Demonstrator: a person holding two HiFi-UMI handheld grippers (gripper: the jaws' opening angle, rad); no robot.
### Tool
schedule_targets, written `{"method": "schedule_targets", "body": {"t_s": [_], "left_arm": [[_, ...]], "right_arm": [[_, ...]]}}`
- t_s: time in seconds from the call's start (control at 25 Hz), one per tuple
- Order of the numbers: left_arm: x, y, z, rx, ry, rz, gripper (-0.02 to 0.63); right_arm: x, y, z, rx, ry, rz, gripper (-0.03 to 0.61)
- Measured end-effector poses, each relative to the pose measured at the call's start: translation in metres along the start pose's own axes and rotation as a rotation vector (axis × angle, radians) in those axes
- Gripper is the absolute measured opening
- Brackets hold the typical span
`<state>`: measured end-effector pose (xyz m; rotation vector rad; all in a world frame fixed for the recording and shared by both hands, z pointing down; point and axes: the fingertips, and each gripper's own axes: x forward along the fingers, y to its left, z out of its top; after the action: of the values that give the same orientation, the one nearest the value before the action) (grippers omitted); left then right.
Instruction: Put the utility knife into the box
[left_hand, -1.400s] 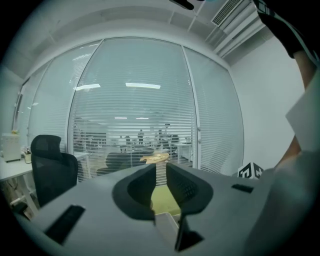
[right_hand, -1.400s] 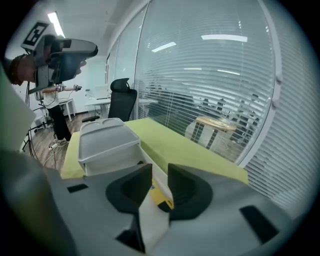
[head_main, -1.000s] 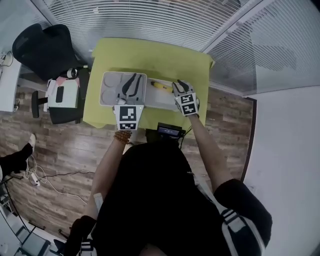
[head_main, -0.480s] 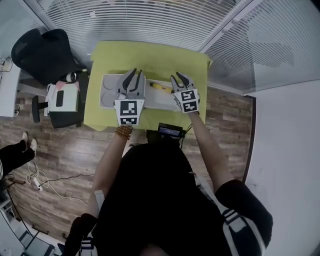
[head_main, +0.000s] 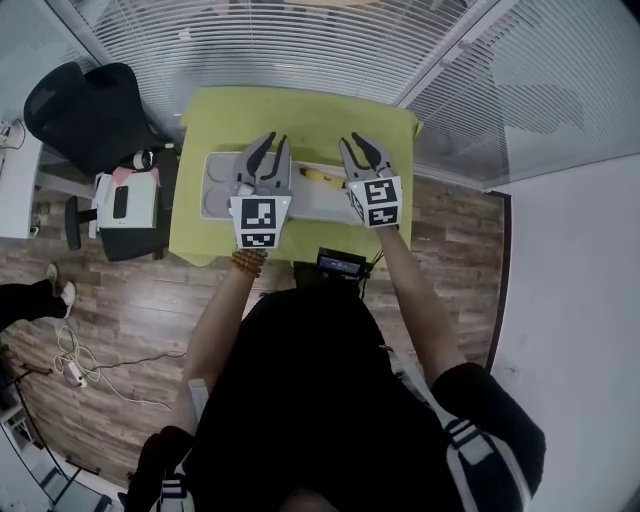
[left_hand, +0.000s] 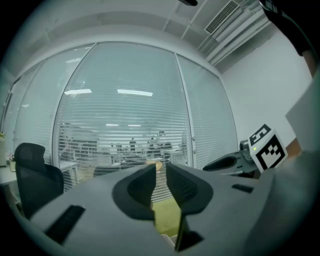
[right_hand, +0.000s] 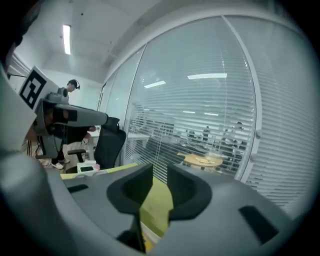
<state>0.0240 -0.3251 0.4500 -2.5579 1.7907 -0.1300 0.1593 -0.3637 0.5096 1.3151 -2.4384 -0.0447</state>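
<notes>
A yellow utility knife lies at the right part of a white compartment box on the yellow-green table. My left gripper hovers over the box's middle, open, with nothing between its fingers. My right gripper hangs just right of the knife, also open and empty. Both gripper views tilt upward toward the window blinds. The left gripper and the right gripper show only table cloth through their gaps. The knife is not clear in either gripper view.
A black office chair and a small stand with a phone sit left of the table. A dark device is at the table's near edge. Glass walls with blinds stand behind the table.
Both grippers have lifted and tipped forward over the table. The left gripper rose from the box. The knife has stayed where it was.
</notes>
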Motion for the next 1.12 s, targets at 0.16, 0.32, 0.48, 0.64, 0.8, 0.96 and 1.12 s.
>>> {"method": "schedule_targets", "body": {"t_s": [0.16, 0.32, 0.48, 0.64, 0.8, 0.96, 1.12], "left_arm": [[0.000, 0.002, 0.003, -0.017, -0.011, 0.006, 0.071], [-0.001, 0.000, 0.006, -0.019, -0.019, 0.006, 0.071], [-0.005, -0.002, 0.005, -0.021, -0.019, 0.002, 0.071], [-0.010, -0.003, 0.005, -0.021, -0.018, -0.002, 0.071], [-0.013, -0.003, 0.006, -0.022, -0.020, -0.003, 0.071], [-0.015, -0.005, 0.002, -0.022, -0.016, -0.003, 0.071], [-0.019, -0.008, 0.001, -0.024, -0.016, -0.005, 0.069]], "right_arm": [[-0.009, 0.004, 0.031, 0.060, -0.067, -0.003, 0.086], [-0.023, 0.006, 0.060, 0.066, -0.129, -0.008, 0.083], [-0.037, 0.009, 0.078, 0.031, -0.176, -0.032, 0.079], [-0.054, 0.015, 0.086, 0.015, -0.208, -0.071, 0.069], [-0.065, 0.020, 0.087, 0.025, -0.234, -0.112, 0.054], [-0.068, 0.026, 0.079, 0.019, -0.225, -0.122, 0.052], [-0.073, 0.030, 0.075, 0.018, -0.230, -0.142, 0.037]]}}
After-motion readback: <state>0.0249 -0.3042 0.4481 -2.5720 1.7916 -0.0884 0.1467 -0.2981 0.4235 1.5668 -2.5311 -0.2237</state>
